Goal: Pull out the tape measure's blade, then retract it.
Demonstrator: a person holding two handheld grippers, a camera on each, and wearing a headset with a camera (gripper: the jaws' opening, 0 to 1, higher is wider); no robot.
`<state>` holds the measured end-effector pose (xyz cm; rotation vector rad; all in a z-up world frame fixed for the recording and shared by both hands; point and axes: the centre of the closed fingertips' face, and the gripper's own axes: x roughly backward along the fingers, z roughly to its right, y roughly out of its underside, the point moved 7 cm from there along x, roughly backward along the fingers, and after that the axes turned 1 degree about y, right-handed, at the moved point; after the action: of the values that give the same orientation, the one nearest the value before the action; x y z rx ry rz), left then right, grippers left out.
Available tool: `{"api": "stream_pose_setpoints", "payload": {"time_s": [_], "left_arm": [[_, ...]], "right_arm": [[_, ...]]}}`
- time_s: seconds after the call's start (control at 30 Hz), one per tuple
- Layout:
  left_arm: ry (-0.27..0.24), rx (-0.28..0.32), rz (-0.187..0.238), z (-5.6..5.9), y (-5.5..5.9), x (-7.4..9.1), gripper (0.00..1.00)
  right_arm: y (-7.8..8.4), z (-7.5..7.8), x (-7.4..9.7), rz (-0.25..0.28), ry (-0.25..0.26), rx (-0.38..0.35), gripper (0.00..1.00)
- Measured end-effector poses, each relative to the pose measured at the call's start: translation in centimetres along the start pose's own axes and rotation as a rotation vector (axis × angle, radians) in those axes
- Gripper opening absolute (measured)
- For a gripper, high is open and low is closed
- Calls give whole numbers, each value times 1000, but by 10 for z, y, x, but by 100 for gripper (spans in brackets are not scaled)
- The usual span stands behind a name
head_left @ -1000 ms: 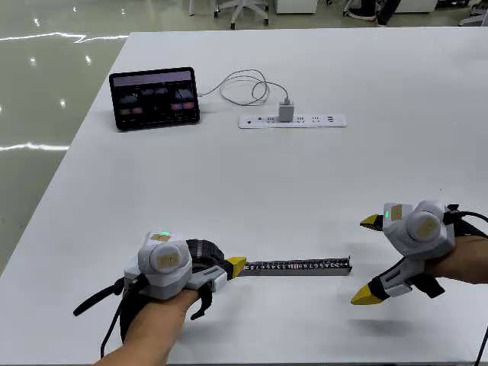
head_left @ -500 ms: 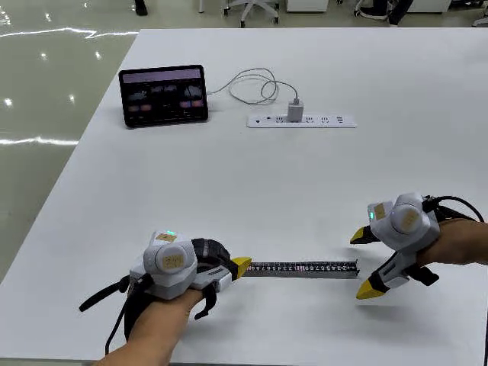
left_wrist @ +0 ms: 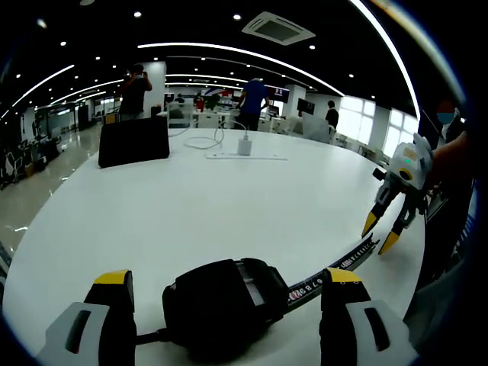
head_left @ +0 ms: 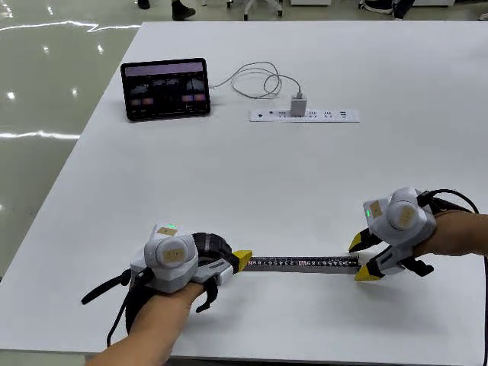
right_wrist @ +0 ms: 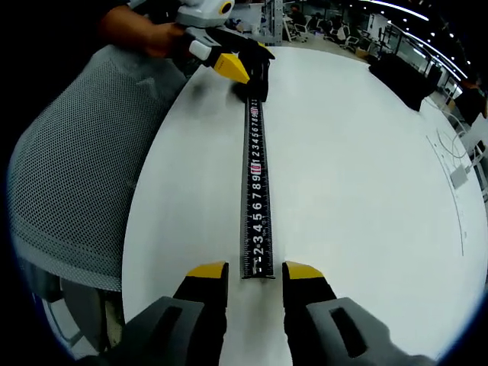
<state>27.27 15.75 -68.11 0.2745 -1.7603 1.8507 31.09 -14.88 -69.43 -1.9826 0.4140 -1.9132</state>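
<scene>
The black tape measure case (head_left: 212, 248) lies near the table's front edge, with my left gripper (head_left: 225, 271) shut on it. In the left gripper view the case (left_wrist: 221, 305) sits between the yellow-tipped jaws of the left gripper (left_wrist: 229, 278). Its blade (head_left: 301, 264) is pulled out flat on the table toward the right. My right gripper (head_left: 360, 259) is open, one jaw on each side of the blade's end, with small gaps showing. In the right gripper view the blade (right_wrist: 255, 175) runs straight away from the right gripper (right_wrist: 255, 271) to the left gripper (right_wrist: 229, 61).
A dark tablet (head_left: 166, 88) stands at the back left of the white table (head_left: 252, 183). A white power strip (head_left: 303, 115) with a charger and looped cable (head_left: 255, 80) lies beside it. The table's left edge drops to a shiny floor. People stand far behind.
My right gripper has moved left and down to the blade's end, and its jaws have narrowed around it. The left gripper and case have stayed put.
</scene>
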Motion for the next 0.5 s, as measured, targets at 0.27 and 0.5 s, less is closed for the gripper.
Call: {"api": "stream_pose_setpoints", "payload": {"time_s": [0.27,0.5], "left_arm": [[-6,12,1,-1,0,0,97],[-18,28,-5,-5,1,-2,89]], "right_arm": [[1,-1,-3,-18,-5,6,12],[0,0,-5,-30,-5,-1,12]]}}
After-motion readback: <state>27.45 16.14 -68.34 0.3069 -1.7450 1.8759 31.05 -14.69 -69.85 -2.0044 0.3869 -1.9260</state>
